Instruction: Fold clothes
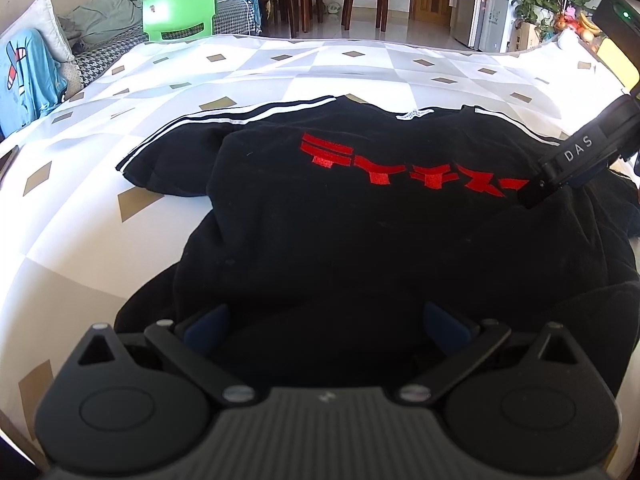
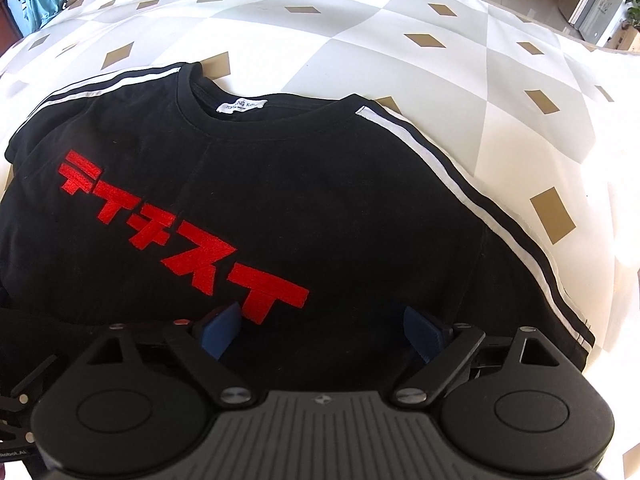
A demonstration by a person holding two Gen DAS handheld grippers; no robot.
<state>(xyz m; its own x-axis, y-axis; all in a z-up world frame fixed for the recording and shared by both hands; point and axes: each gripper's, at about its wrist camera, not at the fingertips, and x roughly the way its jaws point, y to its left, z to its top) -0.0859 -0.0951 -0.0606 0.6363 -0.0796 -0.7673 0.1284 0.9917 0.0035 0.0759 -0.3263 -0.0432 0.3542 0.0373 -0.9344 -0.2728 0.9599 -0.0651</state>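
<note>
Right wrist: black shirt (image 2: 280,208) on tablecloth (image 2: 400,20)

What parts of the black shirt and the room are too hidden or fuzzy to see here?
- Black T-shirt bottom hem: left wrist view, hidden behind the left gripper.
- Its left sleeve: right wrist view, cut off by the picture's edge.
- Neck label wording: right wrist view, too small to read.
- Fruit by the plants: left wrist view, too small to name for certain.
</note>
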